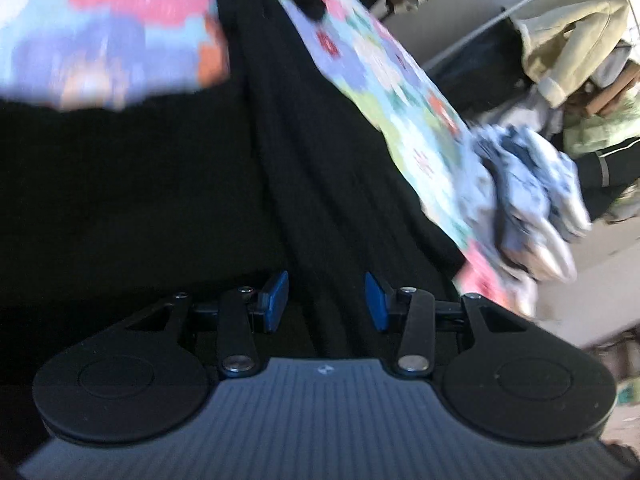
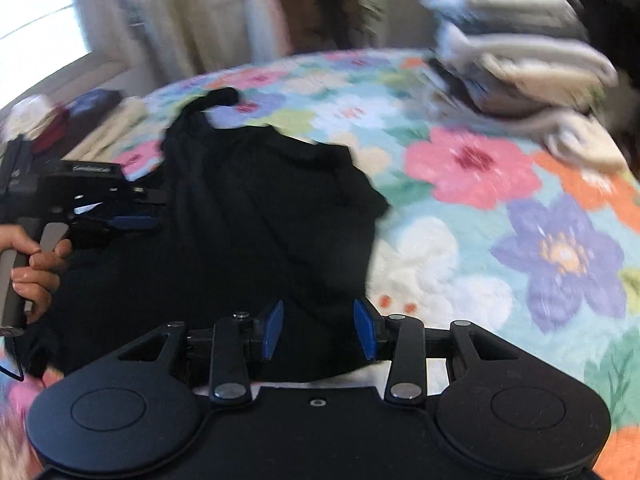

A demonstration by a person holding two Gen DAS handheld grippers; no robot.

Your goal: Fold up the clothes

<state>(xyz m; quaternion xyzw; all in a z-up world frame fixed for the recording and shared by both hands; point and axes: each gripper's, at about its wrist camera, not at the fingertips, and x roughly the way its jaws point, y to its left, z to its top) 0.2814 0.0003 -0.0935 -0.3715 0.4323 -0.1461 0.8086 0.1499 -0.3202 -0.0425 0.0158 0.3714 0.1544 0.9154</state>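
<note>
A black garment (image 2: 260, 208) lies spread and partly rumpled on a floral bedspread (image 2: 480, 220). It fills the left wrist view (image 1: 200, 184) too. My left gripper (image 1: 326, 300) is open, its blue pads apart just above the black cloth, holding nothing. It also shows at the left edge of the right wrist view (image 2: 132, 222), held by a hand over the garment's left side. My right gripper (image 2: 318, 334) is open over the garment's near edge, empty.
A stack of folded pale clothes (image 2: 528, 64) sits at the bed's far right. A blue-white patterned bundle (image 1: 528, 200) lies by the bed edge. More clothes (image 2: 80, 120) lie at the far left, with hanging garments (image 1: 580, 40) beyond the bed.
</note>
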